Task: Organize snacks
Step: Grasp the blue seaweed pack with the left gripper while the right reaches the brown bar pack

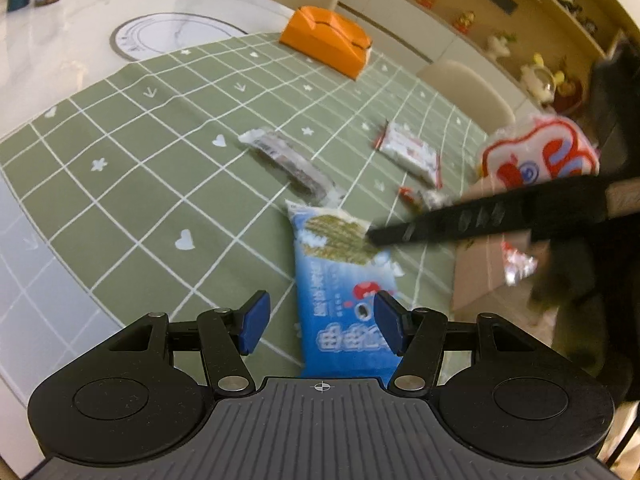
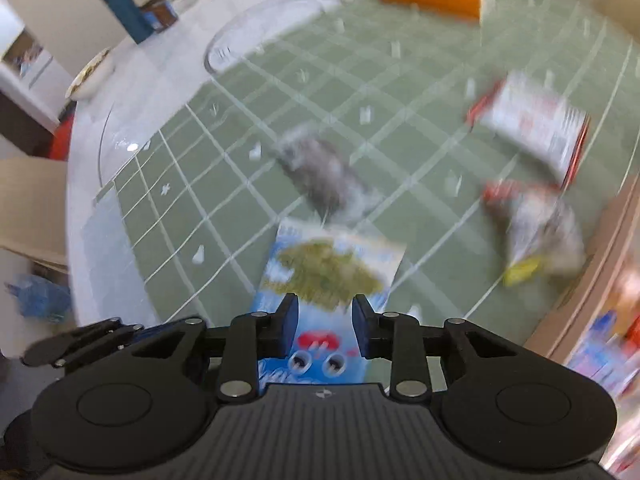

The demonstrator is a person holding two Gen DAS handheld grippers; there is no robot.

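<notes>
A blue snack packet (image 1: 340, 280) with a green picture lies flat on the green checked cloth (image 1: 160, 140). My left gripper (image 1: 322, 322) hangs open over its near end, the right pad overlapping it and the left pad over bare cloth. The right gripper's black finger (image 1: 440, 224) reaches in from the right, its tip at the packet's far end. In the blurred right wrist view the right gripper (image 2: 325, 326) stands over the same blue packet (image 2: 332, 264). Its pads are a narrow gap apart, and the wider packet shows through that gap.
A grey bar wrapper (image 1: 288, 164), a white-red packet (image 1: 412, 154) and a small crumpled wrapper (image 1: 424, 196) lie further back. An orange box (image 1: 326, 42) sits at the cloth's far edge. A cardboard box (image 1: 480, 272) at the right holds snack bags.
</notes>
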